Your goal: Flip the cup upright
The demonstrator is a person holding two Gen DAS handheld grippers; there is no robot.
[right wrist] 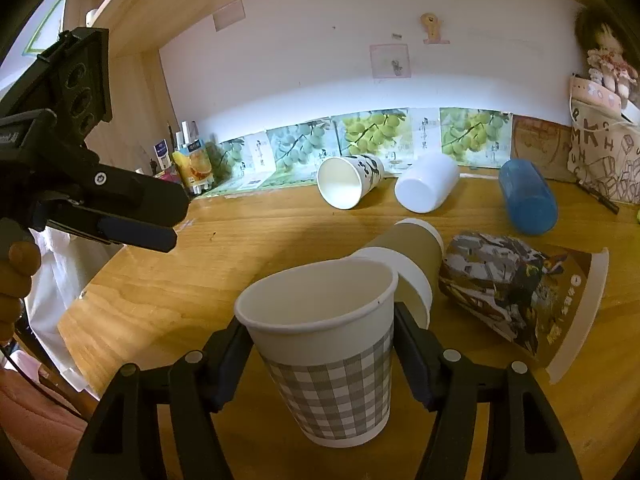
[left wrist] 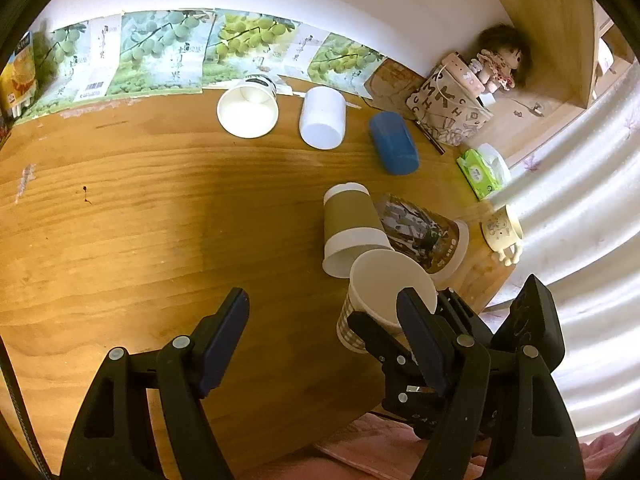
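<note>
The right tongs (right wrist: 322,356) are clamped on the checked cup (right wrist: 328,356), one finger on each side of its wall; the cup stands mouth-up, its long axis near vertical, base low over the surface (right wrist: 160,280), though contact is hard to tell. The left tongs (left wrist: 320,344) hang apart and empty, with the cup at their 2 o'clock. Behind it at 1 o'clock a brown cup (right wrist: 404,260) lies on its side, so release calls for a straight, clear withdrawal.
</note>
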